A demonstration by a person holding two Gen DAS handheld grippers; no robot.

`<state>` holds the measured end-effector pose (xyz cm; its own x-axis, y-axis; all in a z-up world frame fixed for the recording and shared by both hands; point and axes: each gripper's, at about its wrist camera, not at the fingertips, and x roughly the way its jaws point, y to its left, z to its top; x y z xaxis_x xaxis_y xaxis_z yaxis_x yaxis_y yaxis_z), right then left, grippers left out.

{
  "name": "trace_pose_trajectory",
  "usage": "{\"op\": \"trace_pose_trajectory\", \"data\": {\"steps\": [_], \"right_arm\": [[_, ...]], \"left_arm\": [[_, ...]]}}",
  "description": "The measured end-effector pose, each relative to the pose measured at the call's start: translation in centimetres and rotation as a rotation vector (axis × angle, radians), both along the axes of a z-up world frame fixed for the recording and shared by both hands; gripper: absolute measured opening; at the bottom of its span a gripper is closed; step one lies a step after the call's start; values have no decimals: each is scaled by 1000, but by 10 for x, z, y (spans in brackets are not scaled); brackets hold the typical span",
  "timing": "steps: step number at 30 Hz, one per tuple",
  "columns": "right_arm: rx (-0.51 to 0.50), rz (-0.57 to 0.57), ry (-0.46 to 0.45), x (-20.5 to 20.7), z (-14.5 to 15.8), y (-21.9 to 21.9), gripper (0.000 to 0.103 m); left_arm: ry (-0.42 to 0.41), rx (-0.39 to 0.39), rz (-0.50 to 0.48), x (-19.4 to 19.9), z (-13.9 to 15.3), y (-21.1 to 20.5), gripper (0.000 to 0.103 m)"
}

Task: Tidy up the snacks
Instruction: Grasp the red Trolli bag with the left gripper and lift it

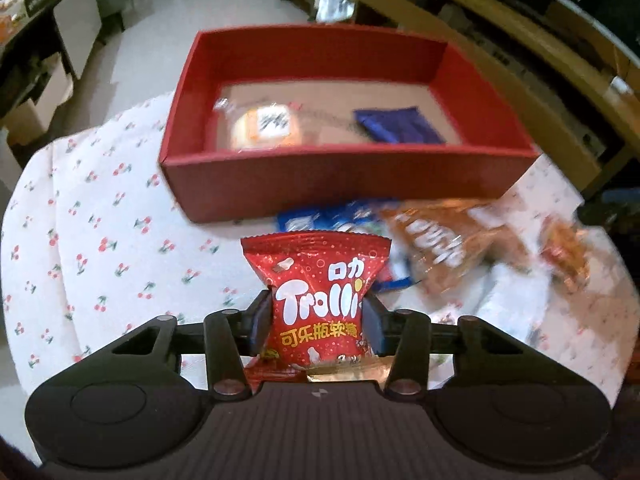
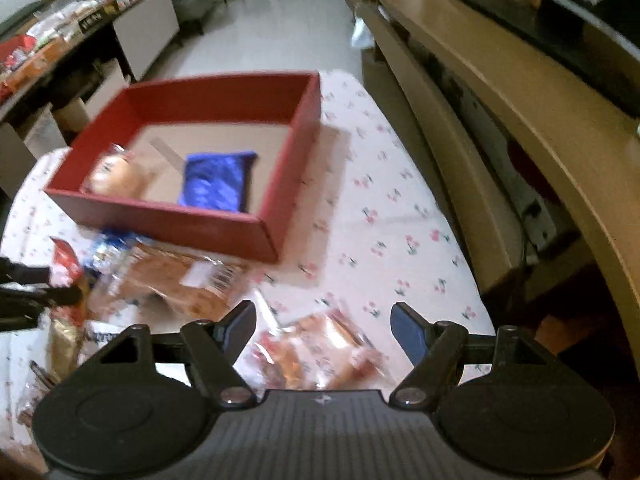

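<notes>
White cloth with small cherries (image 1: 92,216) covered the table, and a red box (image 1: 348,178) stood on it near the far edge. Seen from the left wrist, the left gripper (image 1: 316,320) had its jaws pressed on a red Trolli candy packet (image 1: 318,296), which it held in the air in front of the box. Inside the box lay a clear-wrapped bun (image 1: 266,126) and a blue packet (image 1: 400,125), apart from each other. Blurred snack bags, one brown (image 1: 440,244), lay on the cloth just before the box. Seen from the right wrist, the right gripper (image 2: 323,330) had its jaws wide apart and held nothing; it hung above a clear packet with orange-brown content (image 2: 320,354). The red box (image 2: 168,220) stood to its front left, with the blue packet (image 2: 216,184) inside.
</notes>
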<state>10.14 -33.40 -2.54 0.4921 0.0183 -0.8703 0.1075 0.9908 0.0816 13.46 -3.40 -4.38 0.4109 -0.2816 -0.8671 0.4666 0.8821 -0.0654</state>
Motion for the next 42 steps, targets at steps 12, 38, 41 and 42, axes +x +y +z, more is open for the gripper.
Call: {"op": "trace_pose_trajectory", "data": {"steps": [12,38,41,42], "right_arm": [[161,-201,62,-12,-15,-21,80],[-6,101,160,5,-29,3,87],[-41,194,177,11,-40,8,89],[-36,204,171,13,-44,8,89]], "left_arm": [[30,-113,-47,-13,12,-24,54],[84,-160,-75,-30,10,-25,55],[92,-163,-76,-28,8,-28,56],[94,-161,-76,-27,7,-30,56]]}}
